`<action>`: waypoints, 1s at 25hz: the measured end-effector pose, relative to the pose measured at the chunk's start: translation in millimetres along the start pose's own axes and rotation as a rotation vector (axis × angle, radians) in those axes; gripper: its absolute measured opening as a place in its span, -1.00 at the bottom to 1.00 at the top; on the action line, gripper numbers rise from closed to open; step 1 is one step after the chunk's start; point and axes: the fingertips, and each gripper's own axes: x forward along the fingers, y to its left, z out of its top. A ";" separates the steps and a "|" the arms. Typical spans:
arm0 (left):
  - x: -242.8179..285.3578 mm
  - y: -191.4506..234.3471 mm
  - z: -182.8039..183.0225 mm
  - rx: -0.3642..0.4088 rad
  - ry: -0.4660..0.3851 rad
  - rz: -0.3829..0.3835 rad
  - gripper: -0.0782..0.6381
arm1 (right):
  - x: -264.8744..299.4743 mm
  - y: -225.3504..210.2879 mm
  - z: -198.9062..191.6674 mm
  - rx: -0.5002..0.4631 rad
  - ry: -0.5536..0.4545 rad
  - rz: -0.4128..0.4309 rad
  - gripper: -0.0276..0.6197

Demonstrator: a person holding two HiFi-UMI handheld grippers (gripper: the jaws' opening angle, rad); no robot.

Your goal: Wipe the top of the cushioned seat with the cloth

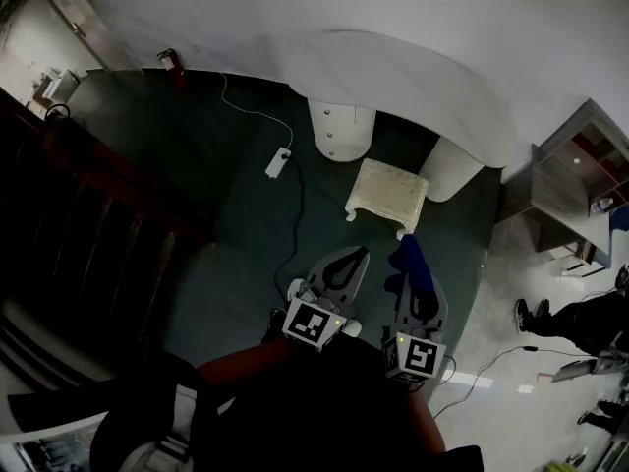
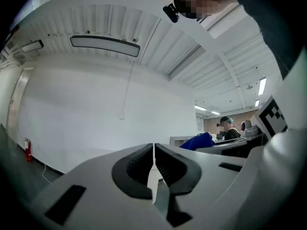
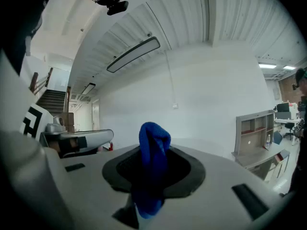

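The cloth (image 1: 413, 257) is deep blue. The cushioned seat (image 1: 390, 189) has a cream top with a fine mottled texture and white legs. It stands on dark green carpet (image 1: 197, 175), crossed by a white cable (image 1: 257, 115). The left gripper (image 2: 153, 150) and right gripper (image 3: 154, 151) are pale grey with black pads, and their marker cubes (image 1: 313, 324) carry black-and-white square patterns. The curved table (image 1: 393, 77) is white and the fire extinguisher (image 1: 172, 65) is red.

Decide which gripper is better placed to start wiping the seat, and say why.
Right. The right gripper is shut on the cloth, with the seat ahead of it; the left gripper is shut and empty.
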 end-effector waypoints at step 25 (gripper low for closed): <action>104.6 79.4 -34.6 -0.057 0.047 -0.071 -0.72 | 117.2 -32.9 -13.2 0.050 0.054 -0.040 -0.54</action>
